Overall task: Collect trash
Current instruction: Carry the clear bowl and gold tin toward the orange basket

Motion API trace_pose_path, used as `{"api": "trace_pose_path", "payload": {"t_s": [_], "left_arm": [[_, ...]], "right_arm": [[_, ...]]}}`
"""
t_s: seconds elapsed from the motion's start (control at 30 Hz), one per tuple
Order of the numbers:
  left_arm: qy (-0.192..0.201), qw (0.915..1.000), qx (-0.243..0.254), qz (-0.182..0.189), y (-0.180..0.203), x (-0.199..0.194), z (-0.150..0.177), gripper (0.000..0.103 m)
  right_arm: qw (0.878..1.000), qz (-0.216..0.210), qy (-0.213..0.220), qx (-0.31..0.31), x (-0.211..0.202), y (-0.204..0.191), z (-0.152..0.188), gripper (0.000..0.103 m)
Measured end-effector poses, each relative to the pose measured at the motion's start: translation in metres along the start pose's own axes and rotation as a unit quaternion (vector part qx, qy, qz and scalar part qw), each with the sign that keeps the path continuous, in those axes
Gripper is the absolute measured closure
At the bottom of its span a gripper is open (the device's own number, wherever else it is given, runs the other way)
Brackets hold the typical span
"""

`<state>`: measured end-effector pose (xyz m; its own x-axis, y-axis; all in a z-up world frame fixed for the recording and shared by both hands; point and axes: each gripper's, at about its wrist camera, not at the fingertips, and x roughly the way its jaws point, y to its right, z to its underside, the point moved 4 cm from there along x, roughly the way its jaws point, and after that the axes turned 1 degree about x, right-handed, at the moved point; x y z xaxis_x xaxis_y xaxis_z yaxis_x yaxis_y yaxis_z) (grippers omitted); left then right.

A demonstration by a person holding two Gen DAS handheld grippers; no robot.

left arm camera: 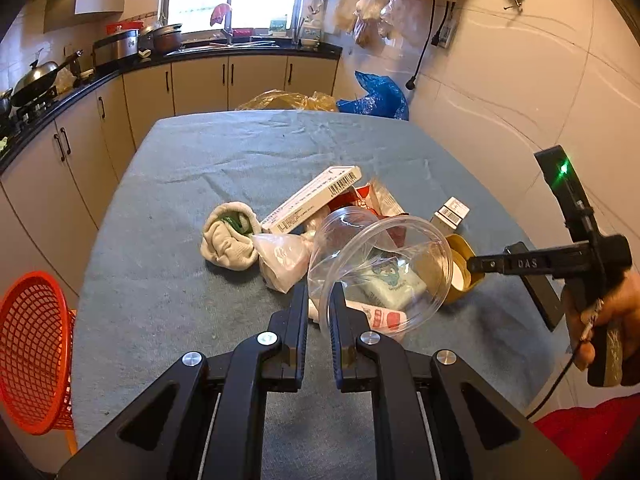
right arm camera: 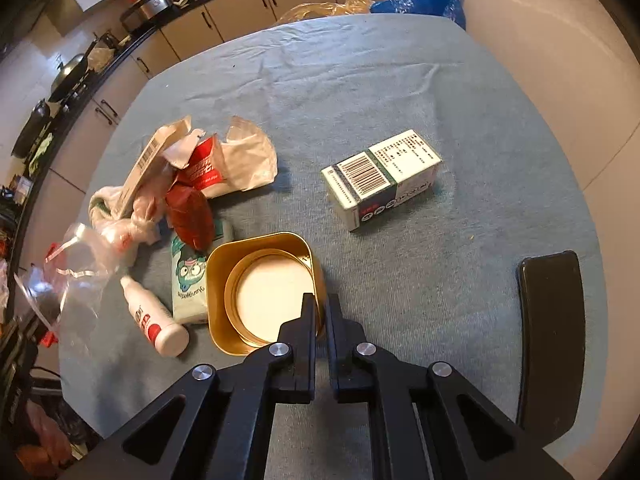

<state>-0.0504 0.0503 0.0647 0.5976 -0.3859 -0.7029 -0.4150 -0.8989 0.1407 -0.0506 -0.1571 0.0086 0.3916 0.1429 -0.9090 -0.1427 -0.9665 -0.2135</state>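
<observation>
While the left gripper point(left arm camera: 318, 300) holds a clear plastic tub point(left arm camera: 380, 268) by its rim, lifted and tilted above the pile of trash, its fingers point(left arm camera: 298, 312) are pressed together on the thin wall with only the plastic between them. Through the tub's clear wall a pale packet with a cartoon face point(left arm camera: 390, 280) and a white bottle with red print point(left arm camera: 380, 316) show on the grey-blue cloth of the desk point(left arm camera: 180, 184). Beyond the tub lie a rolled sock point(left arm camera: 228, 242), a knotted pinkish bag point(left arm camera: 282, 258) and a long white carton with a barcode point(left arm camera: 316, 198).

The right gripper point(right arm camera: 318, 306) is closed on the near wall of a gold tin point(right arm camera: 260, 288), one finger inside and one outside. The tin stands on the desk with a round white disc in its bottom, touching the cartoon packet on its left. In the left wrist view the right hand point(left arm camera: 608, 316) grips the tool's handle, with a red sleeve point(left arm camera: 592, 432) below it.

A green and white box point(right arm camera: 384, 178) lies by itself, well apart from the pile. Crumpled red and white wrappers point(right arm camera: 216, 164) sit at the far side of the pile. An orange basket point(left arm camera: 34, 352) stands off the left edge of the desk, and a black chair back point(right arm camera: 552, 332) shows at the right
</observation>
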Motion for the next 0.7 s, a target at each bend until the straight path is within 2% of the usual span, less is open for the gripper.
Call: {"api": "trace_pose_path", "payload": {"t_s": [0.17,0.37,0.57,0.7], "left_arm": [[0.002,1.0,-0.001,-0.001,0.0,-0.004,0.001,0.093],[0.004,1.0,0.0,-0.001,0.003,-0.004,0.001,0.093],[0.006,1.0,0.001,-0.001,0.004,-0.006,0.003,0.093],[0.009,0.9999,0.0,-0.004,0.003,-0.008,0.002,0.093]], "right_arm": [[1.0,-0.005,-0.002,0.002,-0.003,0.001,0.005,0.098],[1.0,-0.005,-0.029,0.006,0.012,0.003,0.009,0.096],[0.999,-0.009,-0.03,0.006,0.016,0.005,0.008,0.094],[1.0,-0.014,-0.026,0.006,0.015,0.007,0.009,0.096]]}}
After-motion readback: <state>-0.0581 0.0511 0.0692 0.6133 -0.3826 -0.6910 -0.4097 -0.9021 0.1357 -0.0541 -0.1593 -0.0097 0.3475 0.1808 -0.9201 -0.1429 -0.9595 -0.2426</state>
